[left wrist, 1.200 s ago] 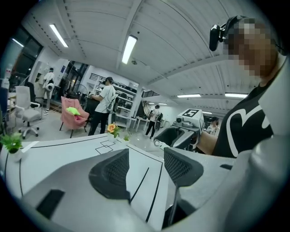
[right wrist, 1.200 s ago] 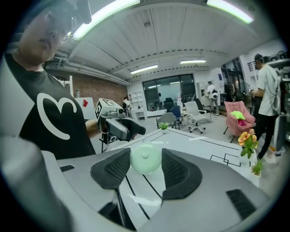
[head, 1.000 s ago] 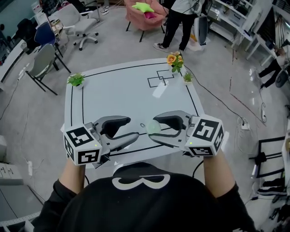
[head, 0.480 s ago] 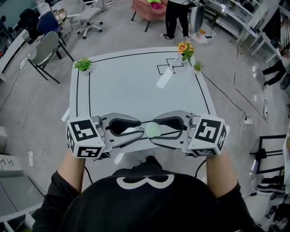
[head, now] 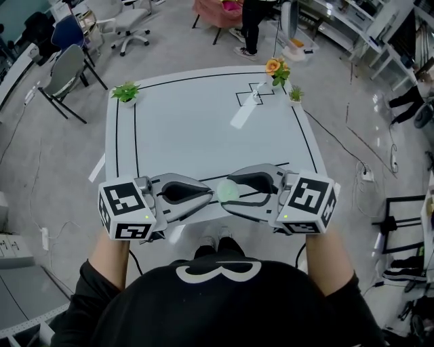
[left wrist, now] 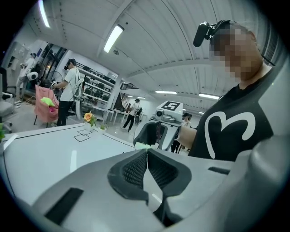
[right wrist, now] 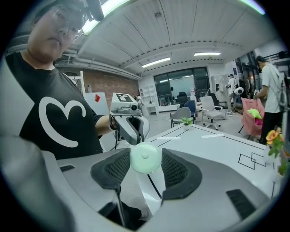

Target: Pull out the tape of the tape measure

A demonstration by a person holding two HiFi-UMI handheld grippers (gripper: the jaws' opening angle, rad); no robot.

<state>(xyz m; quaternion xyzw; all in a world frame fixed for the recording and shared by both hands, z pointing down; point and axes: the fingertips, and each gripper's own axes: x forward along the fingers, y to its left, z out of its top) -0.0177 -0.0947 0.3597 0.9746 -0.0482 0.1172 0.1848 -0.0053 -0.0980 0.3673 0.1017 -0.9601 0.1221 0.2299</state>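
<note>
A round pale green tape measure [head: 228, 192] [right wrist: 145, 157] sits clamped between the pads of my right gripper [head: 226, 193] [right wrist: 145, 159], above the near edge of the white table [head: 203, 122]. My left gripper [head: 214, 192] [left wrist: 146, 152] faces it from the left. Its jaws have just closed. The tips now meet on a pale green bit at the tape measure's edge [left wrist: 143, 146], where the tape's end sits. No length of tape shows between the two grippers. In the right gripper view, the left gripper [right wrist: 131, 129] stands right behind the green case.
A leafy plant [head: 126, 91] stands at the table's far left corner. Orange flowers [head: 274, 68] and a small plant [head: 296, 93] stand at the far right. Black lines mark the tabletop. Office chairs [head: 64, 71] and a standing person [head: 251, 17] are beyond the table.
The left gripper's jaws went from wide open to shut while its tips closed in on the tape measure. Both grippers shifted toward the table's near edge.
</note>
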